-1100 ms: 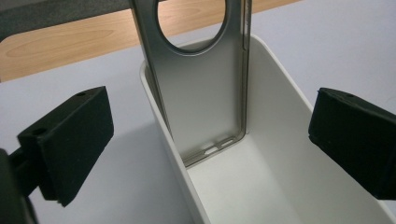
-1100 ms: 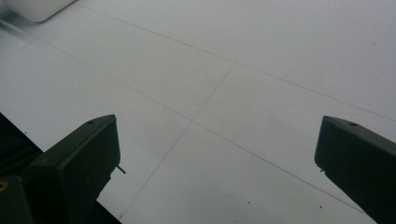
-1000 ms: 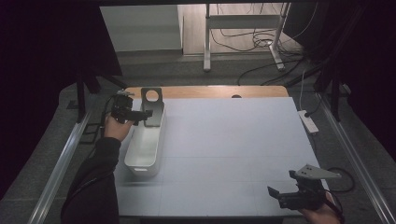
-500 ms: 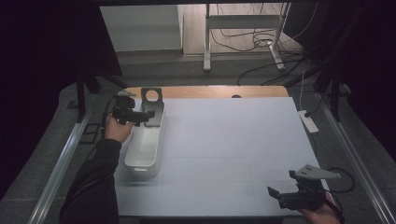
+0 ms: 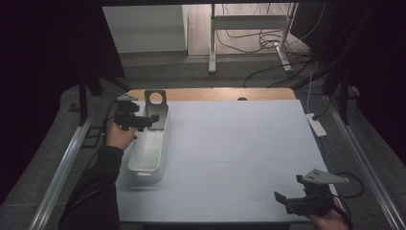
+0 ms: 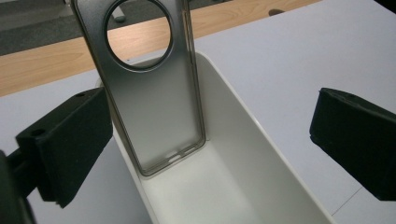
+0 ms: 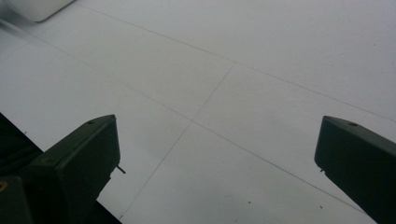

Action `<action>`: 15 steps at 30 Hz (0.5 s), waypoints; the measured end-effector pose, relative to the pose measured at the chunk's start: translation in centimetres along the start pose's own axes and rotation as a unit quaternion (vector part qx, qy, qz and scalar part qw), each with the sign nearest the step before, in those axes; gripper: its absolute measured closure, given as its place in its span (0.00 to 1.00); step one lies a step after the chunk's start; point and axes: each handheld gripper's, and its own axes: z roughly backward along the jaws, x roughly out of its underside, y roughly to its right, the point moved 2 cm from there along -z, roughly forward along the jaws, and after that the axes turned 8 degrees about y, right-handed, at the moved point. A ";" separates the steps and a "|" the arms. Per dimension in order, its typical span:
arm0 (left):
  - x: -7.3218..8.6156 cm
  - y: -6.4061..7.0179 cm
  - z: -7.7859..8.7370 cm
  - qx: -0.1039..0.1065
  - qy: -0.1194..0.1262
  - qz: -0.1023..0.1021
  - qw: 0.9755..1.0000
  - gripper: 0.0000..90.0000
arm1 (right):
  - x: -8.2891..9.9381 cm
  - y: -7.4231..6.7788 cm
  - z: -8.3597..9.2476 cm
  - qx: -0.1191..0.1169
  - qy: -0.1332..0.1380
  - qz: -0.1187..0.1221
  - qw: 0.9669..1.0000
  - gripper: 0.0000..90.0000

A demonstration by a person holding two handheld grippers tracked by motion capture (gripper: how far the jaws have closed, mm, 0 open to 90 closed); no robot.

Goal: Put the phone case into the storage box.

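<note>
A grey phone case (image 5: 156, 106) with a round camera hole stands upright, leaning against the far end of a long white bin (image 5: 146, 158) at the table's left. My left gripper (image 5: 149, 122) hovers open over the bin's far end. In the left gripper view the case (image 6: 154, 107) stands just ahead, between the open jaws of that gripper (image 6: 212, 140) and apart from both, inside the bin (image 6: 261, 135). My right gripper (image 5: 282, 199) is open near the table's front right corner. It (image 7: 219, 158) holds nothing and hangs above the bare white surface.
A white mat (image 5: 239, 153) covers the table, with a wooden strip (image 5: 215, 93) showing along the far edge. A white power strip (image 5: 316, 124) lies off the right edge. Metal rails (image 5: 62, 177) run along both sides. Cables and desk legs (image 5: 211, 43) are on the floor beyond.
</note>
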 end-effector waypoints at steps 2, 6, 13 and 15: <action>0.1 0.2 0.3 0.002 0.001 -0.002 1.000 0.00 | 0.0 0.0 0.0 0.000 0.000 0.000 1.000 0.00; 0.2 0.5 0.5 0.006 0.006 0.000 1.000 0.00 | 0.0 0.0 0.0 0.000 -0.002 0.000 1.000 0.00; 0.6 1.4 0.7 0.012 0.010 -0.001 1.000 0.00 | 0.0 0.0 0.0 -0.001 -0.002 0.000 1.000 0.00; 0.8 1.7 0.6 0.012 0.009 -0.008 1.000 0.00 | 0.0 0.0 0.0 -0.002 -0.002 -0.001 1.000 0.01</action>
